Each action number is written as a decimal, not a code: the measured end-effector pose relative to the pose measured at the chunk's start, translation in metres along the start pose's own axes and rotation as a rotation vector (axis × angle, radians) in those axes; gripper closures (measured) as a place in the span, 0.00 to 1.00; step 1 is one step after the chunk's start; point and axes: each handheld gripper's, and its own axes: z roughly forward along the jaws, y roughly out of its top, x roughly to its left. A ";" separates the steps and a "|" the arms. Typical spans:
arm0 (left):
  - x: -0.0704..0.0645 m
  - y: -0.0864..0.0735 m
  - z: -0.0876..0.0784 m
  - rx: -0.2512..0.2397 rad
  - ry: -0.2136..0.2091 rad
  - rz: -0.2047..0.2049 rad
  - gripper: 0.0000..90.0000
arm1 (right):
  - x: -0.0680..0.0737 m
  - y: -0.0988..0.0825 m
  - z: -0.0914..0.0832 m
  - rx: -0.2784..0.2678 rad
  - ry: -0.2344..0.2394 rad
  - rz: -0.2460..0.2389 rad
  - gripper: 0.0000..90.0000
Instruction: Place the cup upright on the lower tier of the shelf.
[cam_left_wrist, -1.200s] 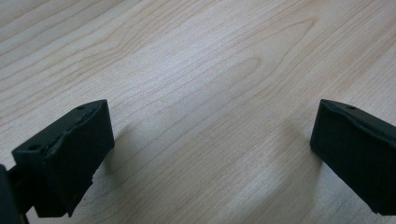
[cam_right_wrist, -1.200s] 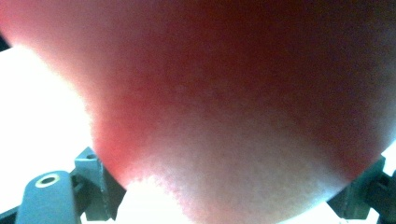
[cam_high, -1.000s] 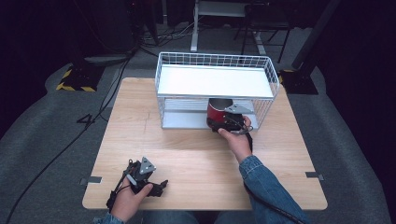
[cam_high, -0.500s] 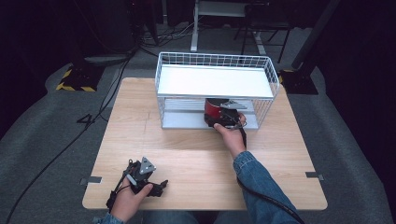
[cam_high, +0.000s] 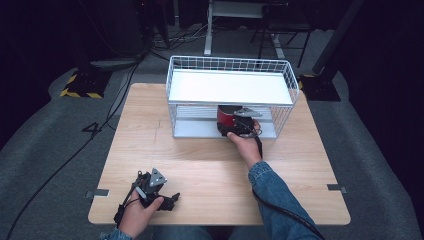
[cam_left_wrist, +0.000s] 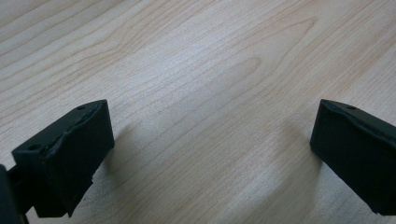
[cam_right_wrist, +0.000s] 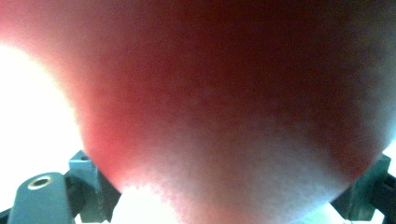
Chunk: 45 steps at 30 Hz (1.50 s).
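Observation:
A red, cup-like container (cam_high: 226, 118) sits at the lower level of a white wire rack (cam_high: 172, 85), under its white shelf board (cam_high: 227, 87). My right gripper (cam_high: 239, 124) reaches into the rack's open front and is right up against the container. In the right gripper view the red container (cam_right_wrist: 224, 102) is a close blur between the jaws. The jaws have just been opening, and their tips are hidden behind the container. My left gripper (cam_high: 170, 200) rests on the wooden table (cam_high: 200, 165) near its front left. It is open (cam_left_wrist: 210, 149) over bare wood.
The rack stands at the back middle of the table. Black cables (cam_high: 120, 90) run over the grey floor to the left. A yellow-and-black striped block (cam_high: 80, 85) lies beyond the table's far left corner, and desk legs stand behind the rack.
The right hand has pushed the red container further in under the shelf and a little lower. The left gripper has stayed where it was.

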 end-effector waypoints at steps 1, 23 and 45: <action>0.000 0.000 0.000 0.000 0.000 0.000 0.00 | 0.001 0.000 0.000 -0.004 -0.003 -0.004 0.16; 0.000 0.000 0.000 0.001 0.002 0.004 0.00 | -0.004 -0.010 -0.014 0.050 0.012 -0.094 0.18; 0.001 0.002 0.002 -0.004 0.002 0.004 0.00 | -0.011 0.003 -0.107 0.025 0.107 -0.137 0.18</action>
